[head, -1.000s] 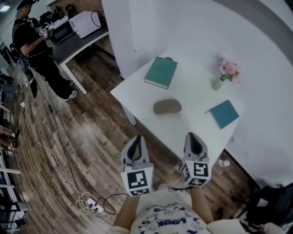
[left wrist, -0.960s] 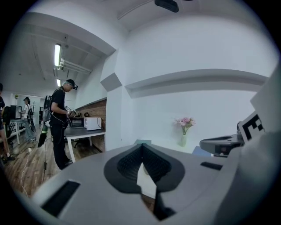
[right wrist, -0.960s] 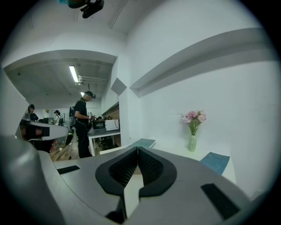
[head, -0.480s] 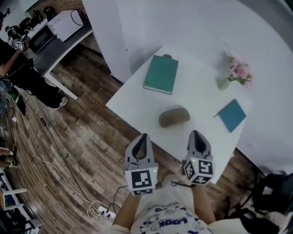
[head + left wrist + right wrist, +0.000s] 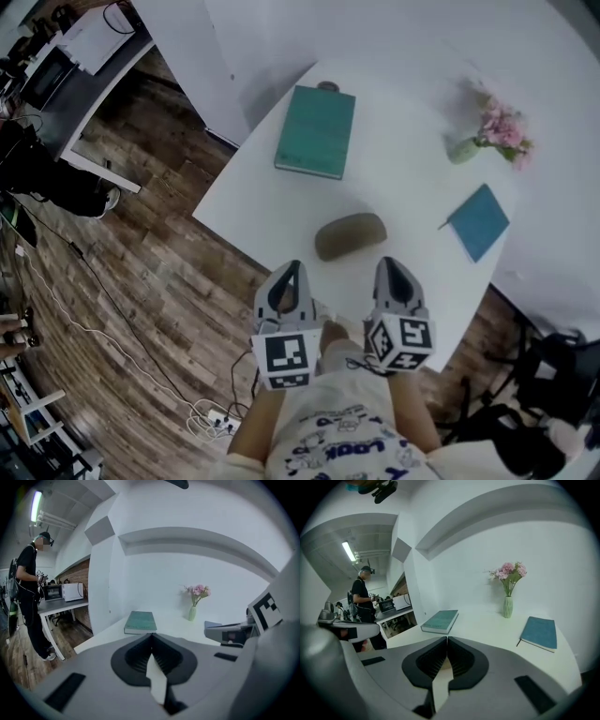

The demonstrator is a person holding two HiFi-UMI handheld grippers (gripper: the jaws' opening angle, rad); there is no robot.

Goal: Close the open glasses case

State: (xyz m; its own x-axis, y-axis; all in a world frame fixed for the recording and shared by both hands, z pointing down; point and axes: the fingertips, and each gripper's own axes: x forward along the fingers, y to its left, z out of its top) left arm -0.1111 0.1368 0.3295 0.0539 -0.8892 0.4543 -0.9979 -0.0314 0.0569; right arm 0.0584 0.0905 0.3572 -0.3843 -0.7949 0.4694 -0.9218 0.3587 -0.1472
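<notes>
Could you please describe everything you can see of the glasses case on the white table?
The glasses case is a grey-brown, matte oval with rounded ends. It lies flat on the white table, near the front edge, its length running across the head view. From above it reads as one domed shell; no raised lid or gap shows. Nothing touches it: the left gripper and right gripper, both shut, sit short of it.

Dark wood-plank floor [image 5: 141,262] at nine o'clock. Plain white wall [image 5: 422,28] at twelve. Grey-topped, white-legged desk [image 5: 108,66] at eleven. White square table [image 5: 272,202] central. Fluorescent ceiling tube [image 5: 35,506] lit.
</notes>
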